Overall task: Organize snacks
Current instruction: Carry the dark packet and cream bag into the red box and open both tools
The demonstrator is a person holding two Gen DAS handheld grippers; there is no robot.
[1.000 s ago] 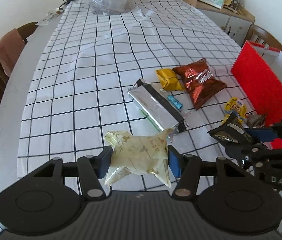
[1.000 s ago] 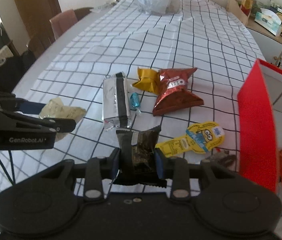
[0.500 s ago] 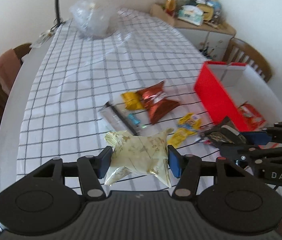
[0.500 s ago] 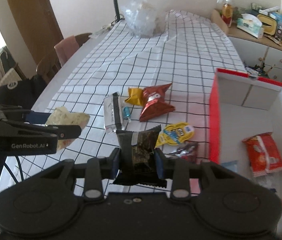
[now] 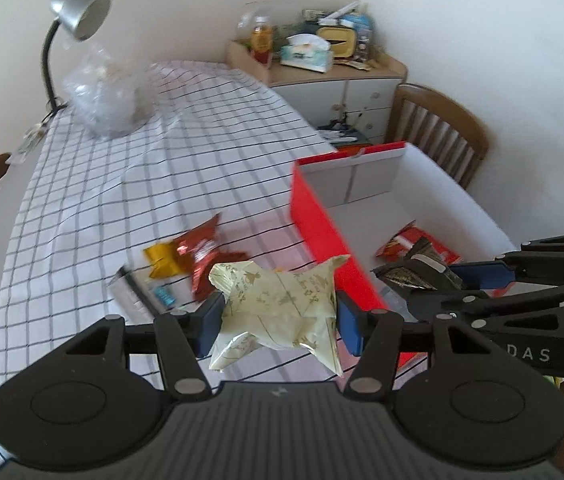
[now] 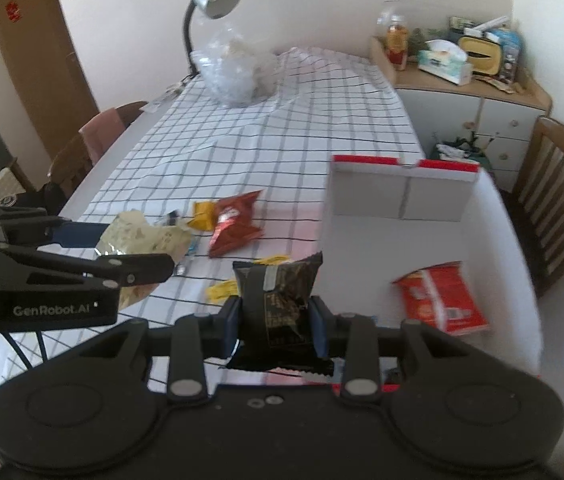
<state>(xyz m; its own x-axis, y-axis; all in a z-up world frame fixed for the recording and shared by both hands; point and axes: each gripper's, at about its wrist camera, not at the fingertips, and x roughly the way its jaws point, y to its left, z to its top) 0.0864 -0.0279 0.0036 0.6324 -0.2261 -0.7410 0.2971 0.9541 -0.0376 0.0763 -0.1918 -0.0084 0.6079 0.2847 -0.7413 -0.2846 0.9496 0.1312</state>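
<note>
Left gripper jaws pinch the cream packet; right gripper jaws pinch the dark packet near the red box.

Low centre of the frame: left gripper, blue pads clamped on either side of a pale green snack packet printed with gold figures, held above the checked tablecloth. At right: right gripper, pinching a dark snack packet over the red box, white inside, with a red packet on its floor. Left of the box, on the cloth: a red chip bag, a gold packet, a silver packet, a small blue wrapper, all blurred. Upper left: a grey desk lamp and a clear plastic bag. Upper right: a cluttered cabinet and a wooden chair.
</note>
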